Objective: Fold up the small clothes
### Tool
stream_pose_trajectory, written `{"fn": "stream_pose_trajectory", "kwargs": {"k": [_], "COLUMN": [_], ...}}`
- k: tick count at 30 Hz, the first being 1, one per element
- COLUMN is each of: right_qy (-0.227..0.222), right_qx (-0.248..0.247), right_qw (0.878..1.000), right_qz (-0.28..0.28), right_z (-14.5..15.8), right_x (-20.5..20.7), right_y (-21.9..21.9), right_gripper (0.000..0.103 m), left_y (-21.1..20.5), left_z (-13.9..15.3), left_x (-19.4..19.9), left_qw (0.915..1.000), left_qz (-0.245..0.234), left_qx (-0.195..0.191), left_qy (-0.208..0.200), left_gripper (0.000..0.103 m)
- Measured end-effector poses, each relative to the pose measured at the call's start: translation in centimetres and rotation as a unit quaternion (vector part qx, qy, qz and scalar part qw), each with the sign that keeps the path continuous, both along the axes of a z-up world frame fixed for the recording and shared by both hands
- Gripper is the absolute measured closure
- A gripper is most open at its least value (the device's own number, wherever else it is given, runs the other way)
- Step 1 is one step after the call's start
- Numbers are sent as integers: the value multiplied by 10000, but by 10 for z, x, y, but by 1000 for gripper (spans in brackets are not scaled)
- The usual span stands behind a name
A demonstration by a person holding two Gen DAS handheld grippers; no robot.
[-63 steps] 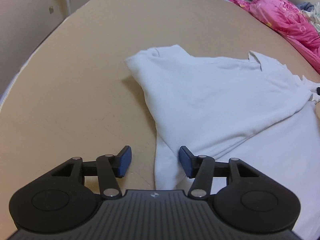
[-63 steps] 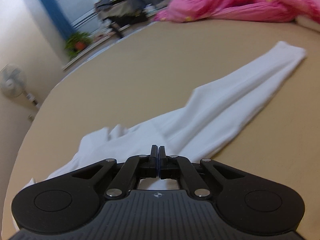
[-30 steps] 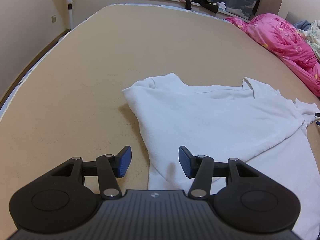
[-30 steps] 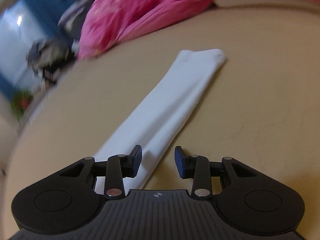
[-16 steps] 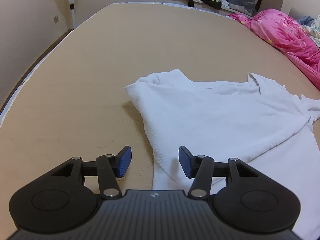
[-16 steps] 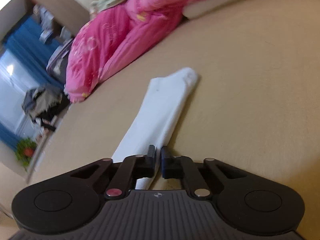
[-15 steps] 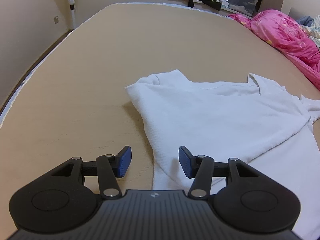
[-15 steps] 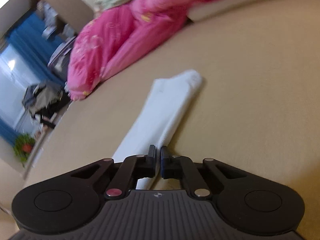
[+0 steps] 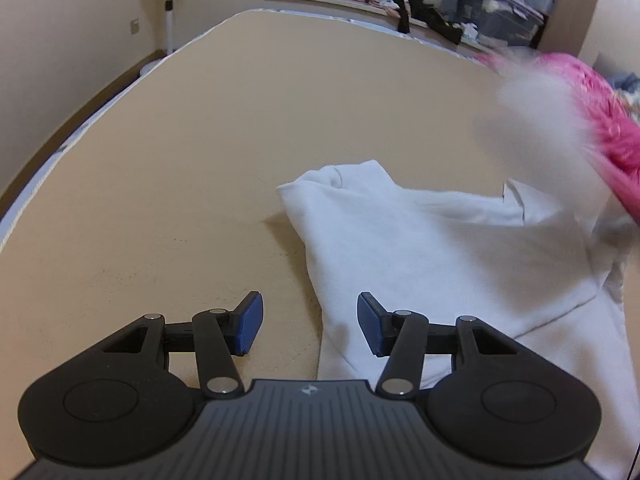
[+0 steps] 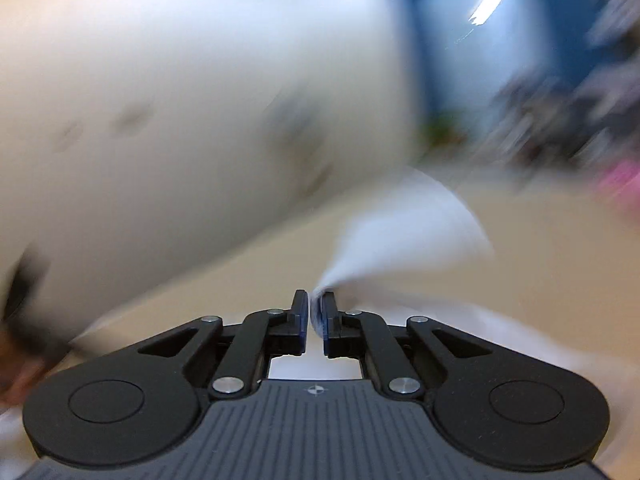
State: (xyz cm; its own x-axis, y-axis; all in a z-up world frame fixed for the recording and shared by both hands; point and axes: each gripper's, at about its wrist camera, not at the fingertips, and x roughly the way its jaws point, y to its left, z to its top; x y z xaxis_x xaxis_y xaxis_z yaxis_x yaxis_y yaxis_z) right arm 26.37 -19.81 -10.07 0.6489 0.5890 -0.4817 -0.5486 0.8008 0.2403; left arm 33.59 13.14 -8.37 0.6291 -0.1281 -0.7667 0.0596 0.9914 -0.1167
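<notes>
On my left wrist view, the left tongs (image 9: 310,322) stand apart at lower centre over the edge of the white cotton shirt (image 9: 440,264), which lies on the tan bed (image 9: 200,140). On my right wrist view, heavily blurred, the right tongs (image 10: 315,314) are clamped on a shirt fold (image 10: 404,232) lifted at centre right

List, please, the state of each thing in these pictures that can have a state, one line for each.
left claw: open, holding nothing, above the near edge of the shirt.
right claw: shut on white cloth, picture blurred by motion.
white shirt: lying on the bed, partly folded, its right part lifted and blurred.
bed: flat, tan cover.
pink quilt: bunched at the far right.
</notes>
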Motion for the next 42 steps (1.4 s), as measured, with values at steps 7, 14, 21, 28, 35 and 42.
{"fn": "stream_pose_trajectory", "kwargs": {"k": [7, 14, 21, 28, 35, 42], "right_qy": [1072, 816, 1276, 1770, 1889, 2779], "right_qx": [-897, -272, 614, 1225, 1947, 1171], "right_qw": [9876, 9764, 9481, 9164, 8778, 8449], "right_qz": [-716, -1983, -2846, -3375, -3948, -4419], "right_z": [8, 3, -25, -47, -53, -73], "right_x": [-37, -49, -10, 4, -5, -8], "right_y": [0, -62, -108, -142, -170, -171], "right_gripper": [83, 68, 66, 65, 100, 98], "left_y": [6, 2, -14, -20, -10, -14], "left_z": [13, 2, -29, -37, 33, -8], "left_x": [-4, 3, 27, 36, -7, -14], "left_qw": [9979, 9916, 9950, 9962, 9939, 9954], "left_qz": [24, 103, 174, 139, 232, 10], "left_qx": [-628, -1281, -983, -865, -875, -459], "left_qy": [-131, -149, 45, -3, -632, 839], "left_gripper": [68, 84, 83, 89, 92, 89]}}
